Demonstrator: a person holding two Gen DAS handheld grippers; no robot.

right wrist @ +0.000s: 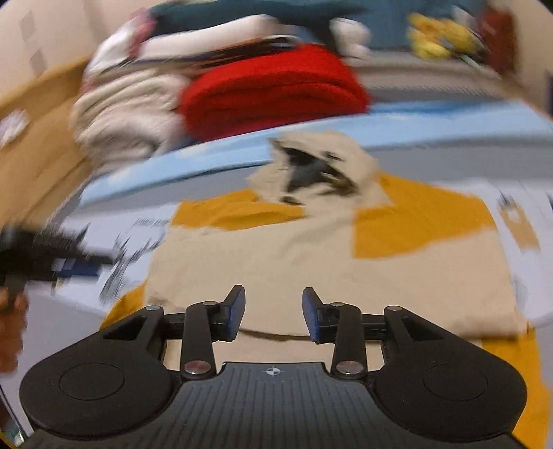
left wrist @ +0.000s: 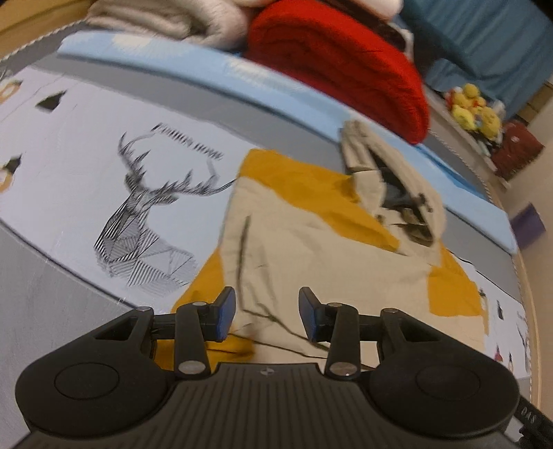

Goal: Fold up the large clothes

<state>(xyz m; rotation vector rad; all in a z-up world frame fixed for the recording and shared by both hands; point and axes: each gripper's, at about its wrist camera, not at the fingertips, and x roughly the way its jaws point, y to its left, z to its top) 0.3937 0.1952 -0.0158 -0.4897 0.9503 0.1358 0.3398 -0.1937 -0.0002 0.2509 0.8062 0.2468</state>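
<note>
Both views are taken above a bed (left wrist: 52,328) covered by a printed sheet. The landmark is a beige and mustard hooded garment (left wrist: 304,248) lying spread flat on the sheet, hood (left wrist: 390,179) toward the far side.

Left gripper (left wrist: 266,314): tilted steeply downward over the near edge of the garment. Its blue-padded fingers (left wrist: 226,312) stand partly apart, with cloth visible beneath the gap but nothing clamped between the pads.

Right gripper (right wrist: 273,314): also angled downward, over the near middle of the garment (right wrist: 276,262), pointing toward the hood (right wrist: 318,165). Its fingers (right wrist: 312,319) stand partly apart and grip nothing; the beige cloth lies below them, untouched by the pads.

Beyond the hood, a folded red blanket (left wrist: 338,65) and a pale knitted bundle (left wrist: 166,20) rest at the far side of the bed. To the left of the garment, the sheet bears a line-drawn stag's head (left wrist: 145,221). In the right wrist view, a dark blurred object, probably the other gripper, shows at the left edge, beside the garment.
</note>
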